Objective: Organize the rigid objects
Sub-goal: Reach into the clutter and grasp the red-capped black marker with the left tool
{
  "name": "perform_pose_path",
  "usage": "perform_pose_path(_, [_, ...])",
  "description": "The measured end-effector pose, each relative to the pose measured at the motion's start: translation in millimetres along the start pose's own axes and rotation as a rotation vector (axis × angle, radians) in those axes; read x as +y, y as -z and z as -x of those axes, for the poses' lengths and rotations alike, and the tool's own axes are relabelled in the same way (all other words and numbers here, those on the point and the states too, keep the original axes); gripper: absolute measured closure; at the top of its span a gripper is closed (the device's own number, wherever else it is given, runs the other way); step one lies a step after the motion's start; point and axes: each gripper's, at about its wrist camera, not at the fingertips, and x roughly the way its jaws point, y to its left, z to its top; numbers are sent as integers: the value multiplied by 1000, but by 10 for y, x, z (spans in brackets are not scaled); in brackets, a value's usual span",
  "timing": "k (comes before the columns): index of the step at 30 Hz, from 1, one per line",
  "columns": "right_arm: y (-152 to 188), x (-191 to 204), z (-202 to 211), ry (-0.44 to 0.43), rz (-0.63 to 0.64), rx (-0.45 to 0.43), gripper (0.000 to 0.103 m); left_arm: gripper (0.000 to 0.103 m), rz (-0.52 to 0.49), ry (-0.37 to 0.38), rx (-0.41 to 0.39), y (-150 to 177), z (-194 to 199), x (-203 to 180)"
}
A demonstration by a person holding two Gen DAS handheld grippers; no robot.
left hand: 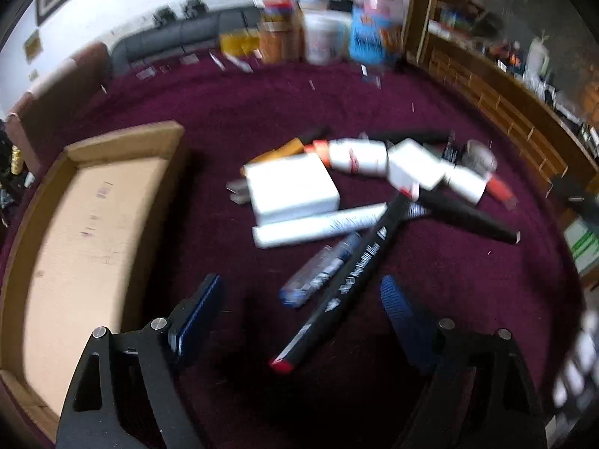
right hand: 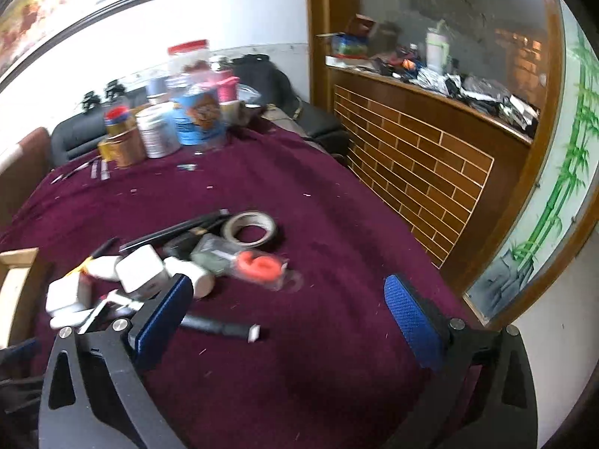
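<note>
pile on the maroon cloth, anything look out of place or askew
Yes: the rigid items lie jumbled, while the cardboard tray beside them looks empty. A long black box lies slantwise across a white tube. Nothing looks spilled or broken, though the blur hides detail.

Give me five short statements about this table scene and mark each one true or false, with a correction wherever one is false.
1. The cardboard tray has nothing in it. True, as far as the left wrist view shows.
2. The left gripper clamps the long black marker. False: its jaws stand apart and the marker lies on the cloth between them, untouched.
3. The tape roll stands on edge. False: it lies flat.
4. The right gripper is open and holds nothing. True.
5. The cloth on the table is green. False: it is dark maroon.
</note>
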Motion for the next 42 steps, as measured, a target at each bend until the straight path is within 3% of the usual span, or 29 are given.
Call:
perform_pose_path(5, [-8, -103, -328, -30, -71, 4, 0, 21, 7, 38, -41, 28, 147, 147])
perform_pose_path(8, [35, -142, -421, -69, -113, 19, 4, 21, -54, 25, -45, -17, 88, 30])
perform_pose_path(12, [26, -215, -410, -113, -139, 2, 3, 22, -137, 57, 8, -81, -120, -266])
perform_pose_path(13, [28, -218, -412, -118, -141, 6, 3, 29, -150, 64, 18, -88, -162, -334])
perform_pose_path(14, [25, -215, -420, -123, -141, 10, 3, 51, -166, 69, 30, -94, -213, -393])
perform_pose_path(15, [23, -210, -431, -128, -140, 15, 3, 64, -180, 68, 59, -84, -276, -447])
perform_pose_path(17, [25, -216, -440, -139, -142, 23, 3, 81, -219, 22, 33, -34, -233, -519])
perform_pose_path(19, [30, -239, -438, -147, -148, 26, 3, 88, -206, 99, 62, 15, -165, -504])
perform_pose_path(24, [25, -255, -473, -158, -160, 42, 3, 86, -211, 90, 44, 72, -103, -527])
perform_pose_path(27, [24, -251, -481, -158, -162, 46, 3, 69, -218, 98, 76, 59, -235, -611])
perform_pose_path(29, [25, -247, -486, -156, -163, 49, 3, 65, -241, 75, 46, 96, -269, -695])
perform_pose_path(30, [23, -249, -495, -155, -164, 53, 3, 66, -245, 69, 37, 103, -263, -708])
perform_pose_path(32, [24, -253, -505, -155, -168, 57, 3, 91, -237, 100, 49, 117, -236, -698])
perform_pose_path(37, [32, -287, -556, -162, -190, 81, 3, 92, -127, 167, 42, 158, -22, -449])
perform_pose_path(42, [34, -332, -619, -173, -215, 111, 3, 92, -33, 235, -19, 191, 357, -126])
